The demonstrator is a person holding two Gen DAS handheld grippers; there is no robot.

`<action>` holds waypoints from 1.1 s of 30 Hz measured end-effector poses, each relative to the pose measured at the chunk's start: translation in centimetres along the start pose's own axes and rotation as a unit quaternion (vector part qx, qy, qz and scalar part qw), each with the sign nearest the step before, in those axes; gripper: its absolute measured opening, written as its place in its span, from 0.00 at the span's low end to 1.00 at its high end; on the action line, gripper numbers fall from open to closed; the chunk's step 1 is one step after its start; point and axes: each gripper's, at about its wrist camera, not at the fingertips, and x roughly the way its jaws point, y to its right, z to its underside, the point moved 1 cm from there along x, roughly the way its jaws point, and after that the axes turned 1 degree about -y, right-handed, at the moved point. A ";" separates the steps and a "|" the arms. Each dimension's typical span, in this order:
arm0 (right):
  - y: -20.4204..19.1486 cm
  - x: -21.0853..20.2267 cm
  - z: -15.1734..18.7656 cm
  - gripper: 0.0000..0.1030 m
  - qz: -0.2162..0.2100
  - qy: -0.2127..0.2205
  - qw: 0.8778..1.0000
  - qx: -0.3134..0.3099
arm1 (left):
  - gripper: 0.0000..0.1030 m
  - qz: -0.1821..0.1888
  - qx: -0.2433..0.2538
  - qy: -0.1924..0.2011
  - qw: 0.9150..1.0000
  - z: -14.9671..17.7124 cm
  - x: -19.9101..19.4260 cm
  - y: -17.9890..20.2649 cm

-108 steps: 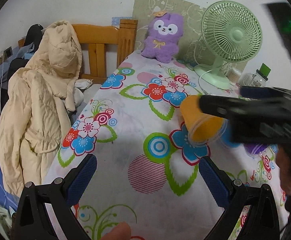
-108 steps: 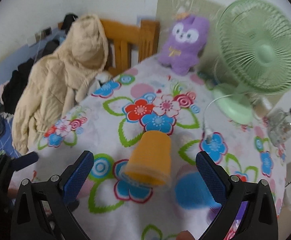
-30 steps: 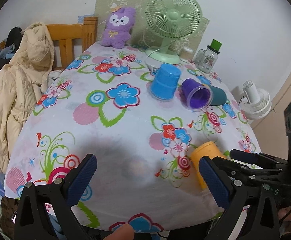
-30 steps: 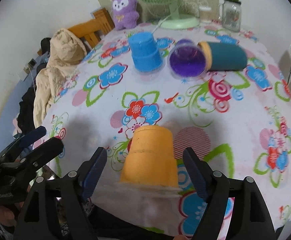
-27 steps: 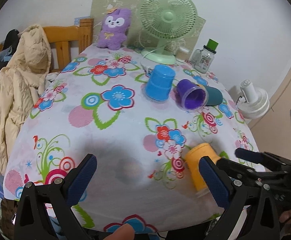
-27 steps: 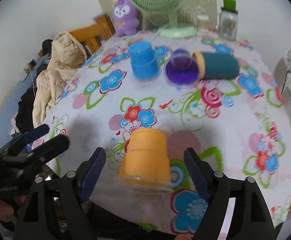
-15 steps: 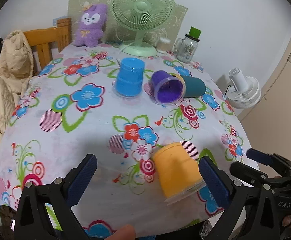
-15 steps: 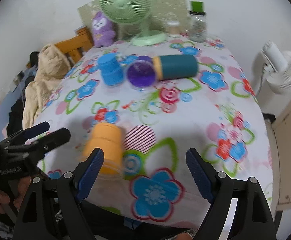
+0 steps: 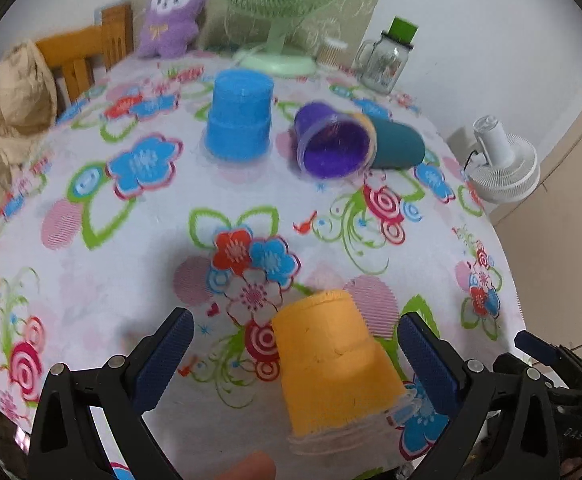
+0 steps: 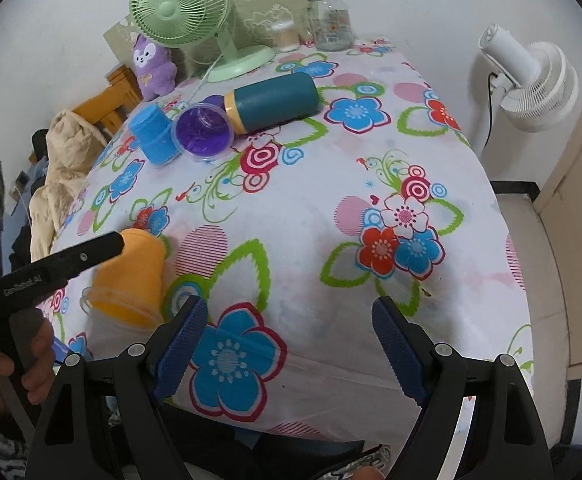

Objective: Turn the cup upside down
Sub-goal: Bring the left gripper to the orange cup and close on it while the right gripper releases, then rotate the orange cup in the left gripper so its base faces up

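An orange cup (image 9: 335,364) stands upside down, rim on the flowered tablecloth, near the front edge; it also shows in the right wrist view (image 10: 129,280). My left gripper (image 9: 291,348) is open, with the cup between its blue pads without touching them. My right gripper (image 10: 291,340) is open and empty, to the right of the orange cup over the table's front edge. A blue cup (image 9: 239,116) stands upside down further back. A purple cup (image 9: 333,144) and a teal cup (image 9: 397,146) lie on their sides beside it.
A green desk fan (image 10: 183,4), a purple plush toy (image 9: 173,16) and a glass jar with a green lid (image 9: 387,60) stand along the back wall. A wooden chair with a beige coat (image 9: 11,92) is at the left. A white floor fan (image 10: 531,76) stands right of the table.
The orange cup was let go by my right gripper and stands on its rim. My right gripper drew back to the right. My left gripper moved in around the cup.
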 end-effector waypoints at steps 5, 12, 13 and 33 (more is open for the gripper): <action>1.2 0.5 0.0 0.84 0.000 -0.004 1.000 0.016 | 1.00 0.000 -0.015 -0.013 1.000 0.0 0.7 -0.1; 1.1 1.3 0.1 0.84 -0.007 -0.013 1.000 0.011 | 1.00 0.000 -0.017 -0.025 1.000 -0.3 1.5 -0.2; 1.0 1.4 0.1 0.84 -0.008 -0.015 1.000 0.009 | 1.00 0.000 -0.017 -0.026 1.000 -0.3 1.6 -0.2; 0.5 1.7 0.2 0.84 0.007 -0.019 1.000 0.000 | 0.78 0.011 0.014 -0.052 0.998 -0.6 2.8 1.2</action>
